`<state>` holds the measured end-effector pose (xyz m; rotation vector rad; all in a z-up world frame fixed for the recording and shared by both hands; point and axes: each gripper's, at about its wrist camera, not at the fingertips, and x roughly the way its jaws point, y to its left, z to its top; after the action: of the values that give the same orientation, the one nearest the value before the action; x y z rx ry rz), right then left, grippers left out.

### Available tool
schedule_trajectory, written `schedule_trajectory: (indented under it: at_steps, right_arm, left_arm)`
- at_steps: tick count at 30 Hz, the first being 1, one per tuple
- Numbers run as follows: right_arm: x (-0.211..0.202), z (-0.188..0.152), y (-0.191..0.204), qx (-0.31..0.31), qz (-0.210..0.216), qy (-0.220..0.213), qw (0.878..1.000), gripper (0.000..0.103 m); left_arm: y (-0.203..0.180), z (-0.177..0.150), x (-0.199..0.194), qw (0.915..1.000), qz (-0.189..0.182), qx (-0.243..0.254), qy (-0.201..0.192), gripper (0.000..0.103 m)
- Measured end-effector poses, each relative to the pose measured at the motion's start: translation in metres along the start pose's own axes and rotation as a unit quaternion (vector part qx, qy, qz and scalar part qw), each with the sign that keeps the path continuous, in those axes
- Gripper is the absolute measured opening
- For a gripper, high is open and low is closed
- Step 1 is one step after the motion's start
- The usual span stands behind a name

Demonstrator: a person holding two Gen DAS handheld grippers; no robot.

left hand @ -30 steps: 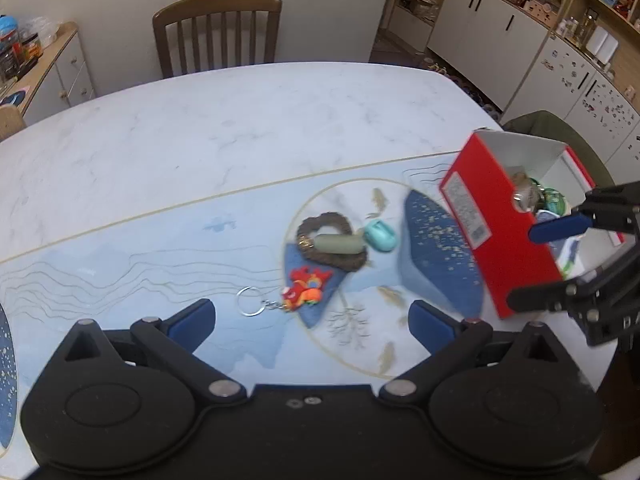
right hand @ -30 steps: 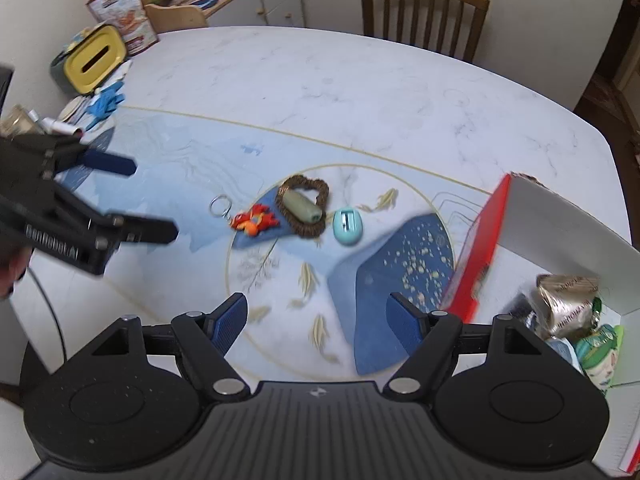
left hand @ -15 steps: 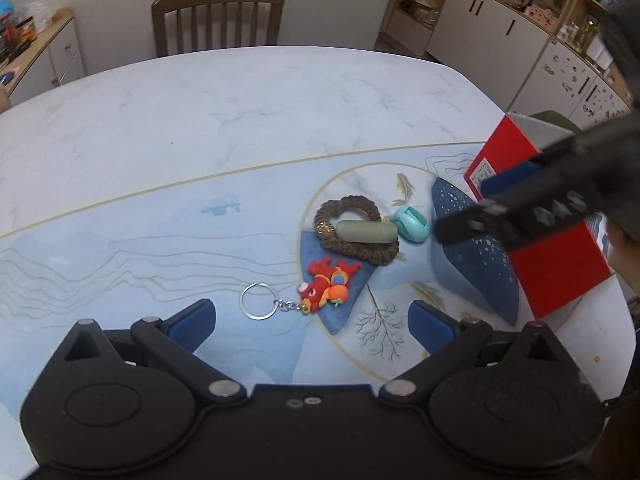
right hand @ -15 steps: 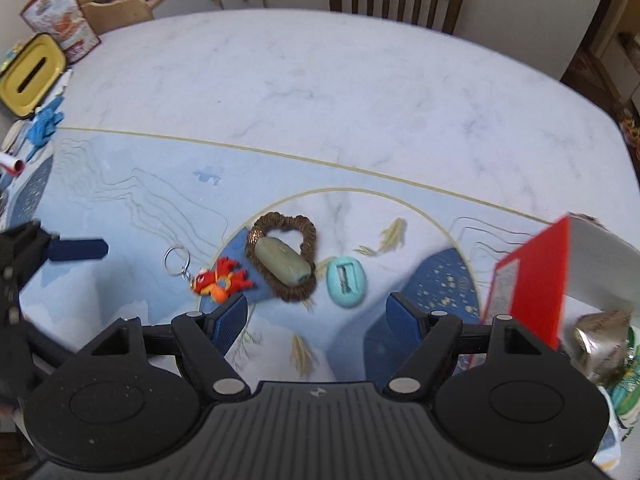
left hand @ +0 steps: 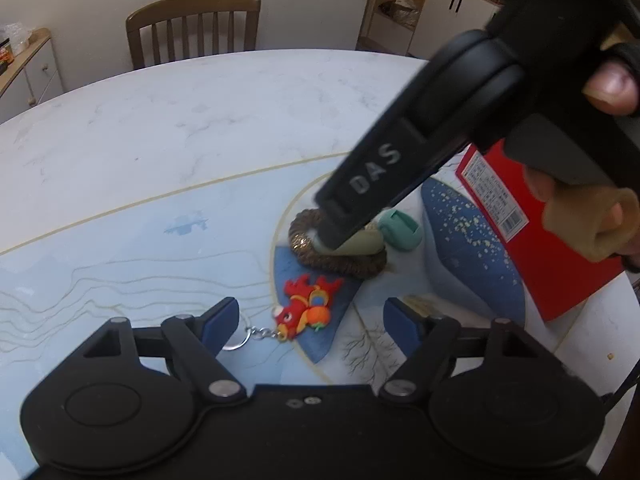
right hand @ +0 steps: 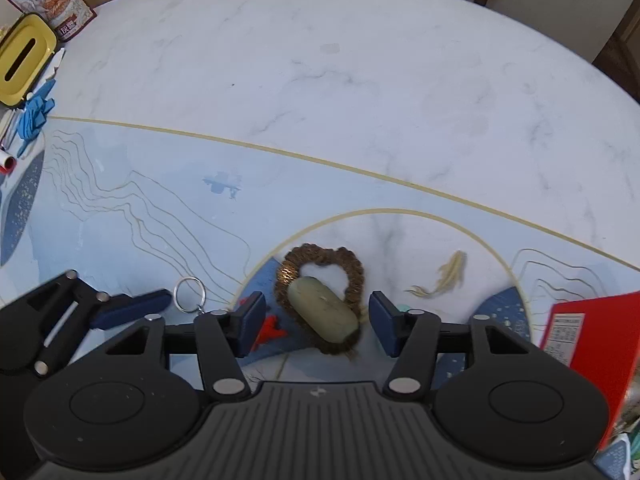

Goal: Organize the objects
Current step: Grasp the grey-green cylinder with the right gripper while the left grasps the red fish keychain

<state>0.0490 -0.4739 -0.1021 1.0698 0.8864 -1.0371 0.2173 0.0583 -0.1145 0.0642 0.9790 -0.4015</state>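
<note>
Marble table (right hand: 360, 80): right gripper (right hand: 316, 318) open around green capsule (right hand: 323, 314).

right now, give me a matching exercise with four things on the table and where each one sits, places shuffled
Things:
1. green capsule
2. red fish keychain
3. red box
4. yellow tissue box

Places:
A. far left edge of the table in the right wrist view
B. lying across the brown heart-shaped ring
C. right side of the table, standing upright
D. between the open fingers of the left gripper

Pairs: 1-B, 2-D, 3-C, 4-A
</note>
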Motion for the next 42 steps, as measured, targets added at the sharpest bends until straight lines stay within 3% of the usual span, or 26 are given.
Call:
schedule_trajectory:
  at_steps: [6,8,20,23,26,30,32,34,36,42]
  right_arm:
    - [0.011,0.004,-0.001,0.007,0.011,0.011,1.000,0.054]
    - [0.014,0.005,-0.001,0.010,0.013,0.016,1.000,0.048]
    - [0.029,0.001,0.000,0.006,0.001,0.026,1.000,0.047]
    - [0.030,-0.001,0.000,0.008,-0.007,0.026,1.000,0.038]
    - [0.029,-0.002,0.000,0.007,-0.008,0.025,1.000,0.037]
    - [0.029,-0.002,0.002,0.007,-0.012,0.023,1.000,0.035]
    - [0.027,-0.002,0.002,0.009,-0.010,0.020,1.000,0.026]
    - [0.023,-0.003,0.003,0.006,-0.015,0.017,1.000,0.023]
    - [0.022,-0.004,0.003,0.003,-0.019,0.019,1.000,0.023]
    - [0.023,-0.004,0.003,0.006,-0.020,0.017,1.000,0.023]
  left_arm:
    - [-0.003,0.000,0.013,0.9998,-0.007,0.017,0.004,0.062]
    - [-0.003,-0.001,0.018,0.9998,-0.010,0.017,0.007,0.058]
    - [-0.006,-0.006,0.035,0.9996,-0.009,0.023,0.013,0.044]
    - [-0.005,-0.006,0.036,0.9997,0.000,0.023,0.010,0.035]
    - [-0.002,-0.007,0.038,0.9998,0.006,0.016,0.008,0.028]
    - [0.000,-0.008,0.039,0.9999,0.000,0.010,0.007,0.026]
    - [0.002,-0.008,0.039,0.9999,-0.002,0.008,0.007,0.026]
    - [0.001,-0.009,0.039,1.0000,-0.005,0.006,0.005,0.024]
    - [0.002,-0.008,0.037,0.9999,-0.014,0.004,0.002,0.018]
    - [0.000,-0.013,0.036,0.9997,-0.011,0.020,0.005,0.020]
